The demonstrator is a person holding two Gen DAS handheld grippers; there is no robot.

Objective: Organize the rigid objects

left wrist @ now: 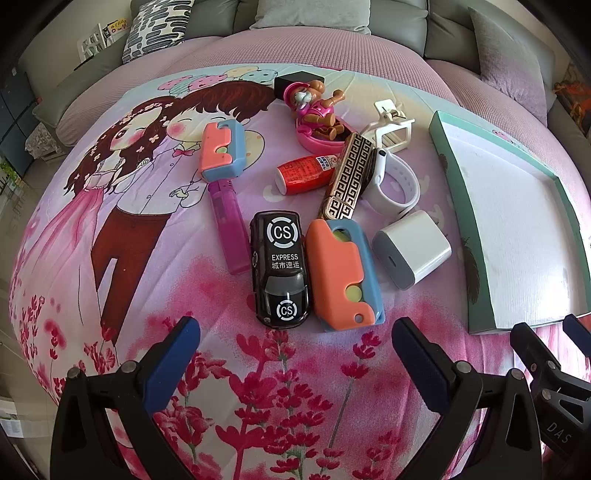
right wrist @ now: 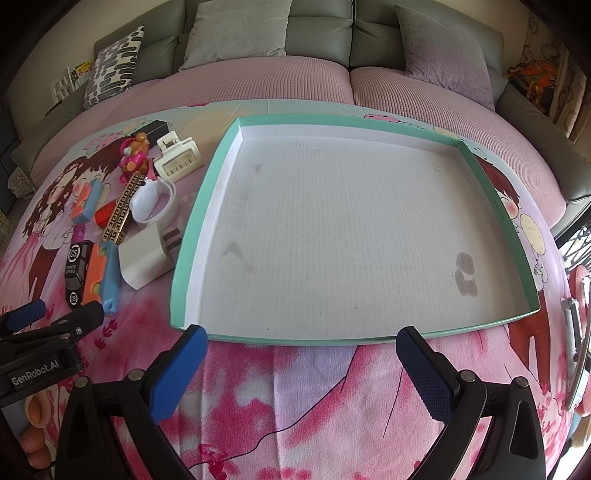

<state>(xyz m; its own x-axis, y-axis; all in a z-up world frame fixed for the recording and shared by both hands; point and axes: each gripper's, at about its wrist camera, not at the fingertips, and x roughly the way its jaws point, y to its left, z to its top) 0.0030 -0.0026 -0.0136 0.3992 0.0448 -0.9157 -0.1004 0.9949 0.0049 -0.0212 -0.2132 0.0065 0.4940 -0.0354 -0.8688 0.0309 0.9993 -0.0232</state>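
Left tongs [left wrist: 295, 354] and right tongs [right wrist: 301, 360] spread apart, unloaded, above pink cartoon-printed bed sheet [right wrist: 314, 387]; grey cushioned sofa [right wrist: 317, 33] behind.

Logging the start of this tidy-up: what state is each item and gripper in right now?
Left gripper: open, holding nothing.
Right gripper: open, holding nothing.
Tray: empty, some stains.
Toy car: upright, on the bedspread.
Charger: unplugged, lying beside the tray.
Red bottle: on its side.
Watch: strap looped shut.
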